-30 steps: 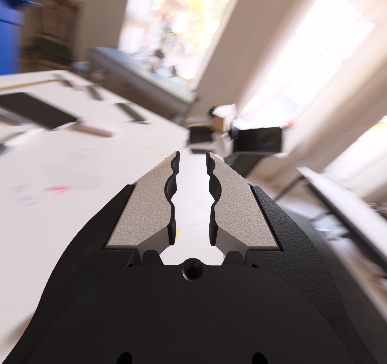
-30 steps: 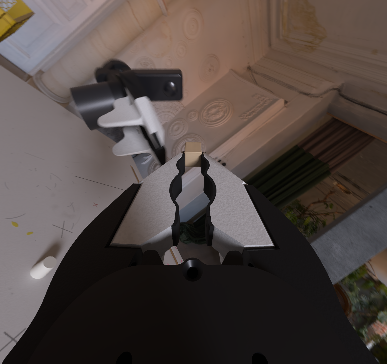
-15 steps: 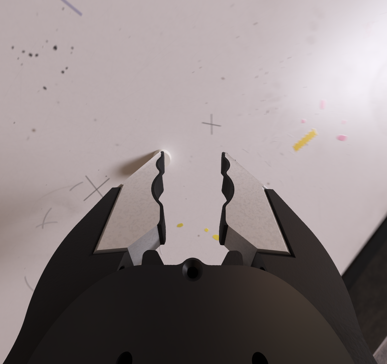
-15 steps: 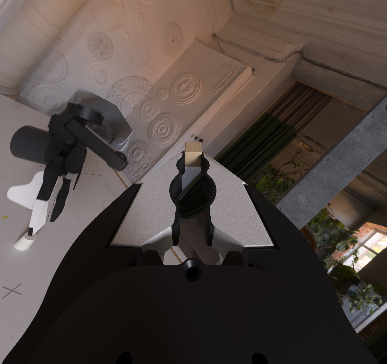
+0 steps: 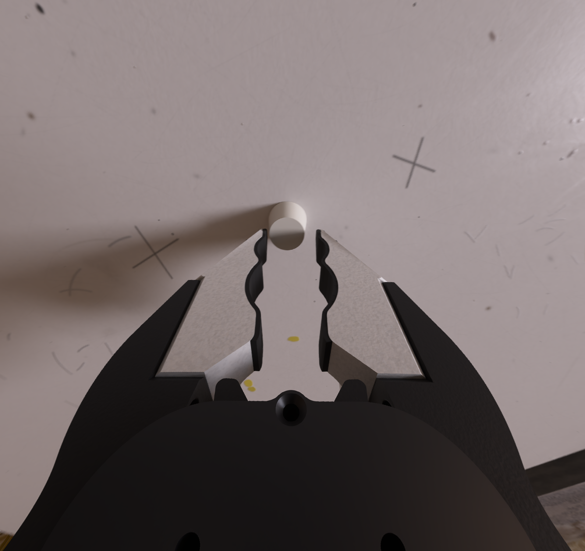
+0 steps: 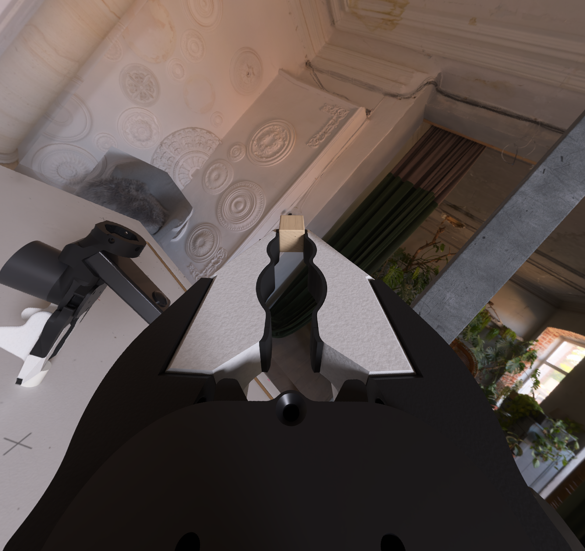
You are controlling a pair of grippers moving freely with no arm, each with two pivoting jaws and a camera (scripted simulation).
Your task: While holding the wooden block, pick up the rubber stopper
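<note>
A small white cylindrical rubber stopper [image 5: 287, 225] stands on the white table [image 5: 285, 92]. My left gripper [image 5: 291, 234] is open and points down at it. The stopper sits between the fingertips, close to the left one, with a gap on the right. My right gripper [image 6: 292, 238] is shut on a pale wooden block [image 6: 292, 233] at its fingertips, held in the air above the table. In the right wrist view the left gripper [image 6: 31, 374] shows at the far left, its tips down at the stopper [image 6: 35, 382].
Pencil crosses [image 5: 413, 162] and yellow specks [image 5: 292, 339] mark the table. The table's edge [image 5: 554, 469] runs at the lower right of the left wrist view. A grey furry thing [image 6: 126, 193] lies beyond the table's far edge.
My left gripper swung down to the table, came closer, and shifted so the stopper now lies between its tips; its jaws narrowed slightly. The right gripper kept hold of the block and tilted slightly.
</note>
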